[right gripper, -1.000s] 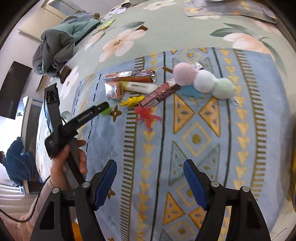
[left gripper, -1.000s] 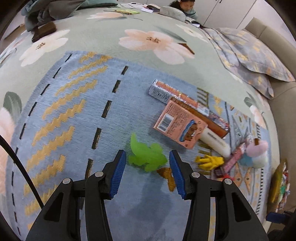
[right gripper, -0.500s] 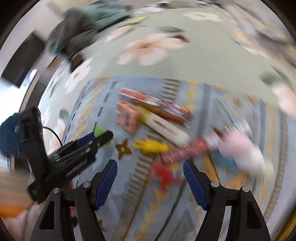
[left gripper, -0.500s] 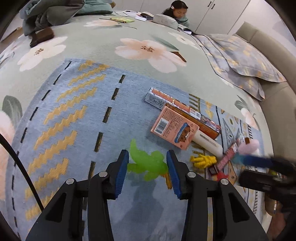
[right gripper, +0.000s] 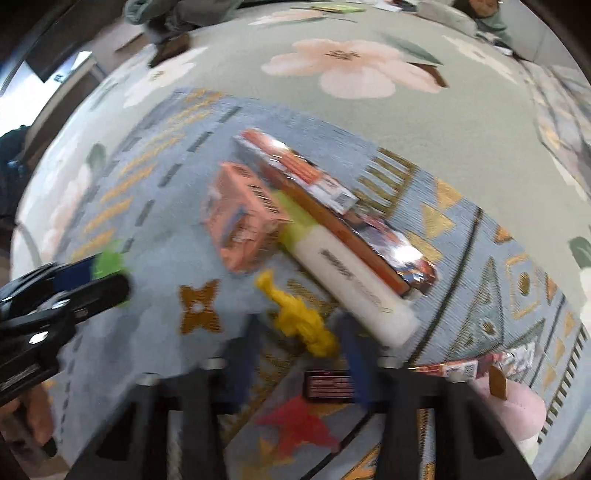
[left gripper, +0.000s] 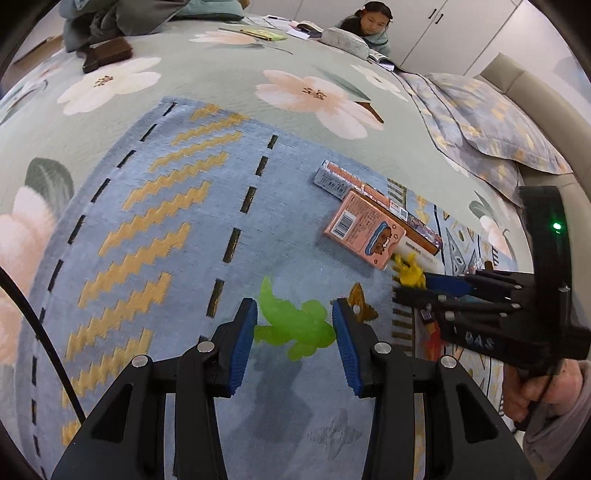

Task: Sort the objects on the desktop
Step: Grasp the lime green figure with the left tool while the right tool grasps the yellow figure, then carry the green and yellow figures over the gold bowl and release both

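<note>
A green toy dinosaur (left gripper: 295, 325) lies on the blue rug between the pads of my left gripper (left gripper: 293, 326), which is open around it. A yellow toy dinosaur (right gripper: 299, 317) lies between the fingers of my right gripper (right gripper: 301, 354), which is open; the view is blurred. The right gripper also shows in the left wrist view (left gripper: 417, 286) at the yellow dinosaur (left gripper: 408, 271). A red toy (right gripper: 295, 424) lies under the right gripper. A pink box (left gripper: 364, 229), a white tube (right gripper: 351, 280) and an orange foil pack (right gripper: 332, 206) lie together.
A pink plush ball (right gripper: 513, 410) and a snack bar (right gripper: 454, 367) lie at the right. The blue rug (left gripper: 147, 221) lies on a floral bedspread (left gripper: 314, 92). A child (left gripper: 369, 22) sits at the far edge; clothes (left gripper: 110, 22) are piled far left.
My right gripper has swung left and down onto the yellow dinosaur, narrowing. My left gripper has closed in around the green dinosaur.
</note>
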Demonstrator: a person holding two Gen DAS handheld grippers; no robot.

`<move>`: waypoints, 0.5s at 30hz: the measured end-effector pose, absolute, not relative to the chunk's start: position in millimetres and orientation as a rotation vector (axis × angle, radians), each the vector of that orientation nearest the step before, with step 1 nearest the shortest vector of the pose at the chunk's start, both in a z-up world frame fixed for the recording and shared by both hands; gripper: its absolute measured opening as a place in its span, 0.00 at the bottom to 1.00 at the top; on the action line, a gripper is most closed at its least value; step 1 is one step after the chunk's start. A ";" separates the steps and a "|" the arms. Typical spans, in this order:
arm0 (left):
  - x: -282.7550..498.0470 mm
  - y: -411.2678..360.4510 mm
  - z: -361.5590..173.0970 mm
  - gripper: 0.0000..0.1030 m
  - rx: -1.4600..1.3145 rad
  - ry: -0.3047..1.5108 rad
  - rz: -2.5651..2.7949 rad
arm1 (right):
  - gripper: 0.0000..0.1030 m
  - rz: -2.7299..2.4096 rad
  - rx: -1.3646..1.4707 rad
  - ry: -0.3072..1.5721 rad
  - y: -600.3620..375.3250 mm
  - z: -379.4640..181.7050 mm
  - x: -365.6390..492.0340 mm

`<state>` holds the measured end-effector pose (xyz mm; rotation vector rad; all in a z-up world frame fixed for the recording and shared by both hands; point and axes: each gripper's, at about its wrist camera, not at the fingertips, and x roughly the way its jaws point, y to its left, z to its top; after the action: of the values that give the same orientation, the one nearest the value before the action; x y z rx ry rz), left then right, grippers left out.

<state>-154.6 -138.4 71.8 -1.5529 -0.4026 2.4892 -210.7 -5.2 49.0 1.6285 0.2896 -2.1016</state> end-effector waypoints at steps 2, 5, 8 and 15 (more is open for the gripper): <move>-149.8 -139.0 75.9 0.38 -1.546 -0.395 2.493 | 0.17 -2.120 1.639 0.164 5.7 55.6 -210.3; -140.7 -138.2 84.4 0.38 -1.536 -0.377 2.494 | 0.16 -2.138 1.602 -0.001 20.5 77.3 -197.5; -127.0 -133.9 92.1 0.38 -1.544 -0.324 2.492 | 0.16 -2.145 1.566 -0.052 23.9 96.8 -173.6; -80.8 -115.0 108.5 0.38 -1.565 -0.267 2.423 | 0.16 -2.103 1.601 -0.163 26.8 110.9 -95.1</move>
<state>-80.8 -115.0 108.5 -1.5649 -0.2672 2.4233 -95.1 26.8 110.9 1.6009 -0.1631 -2.1034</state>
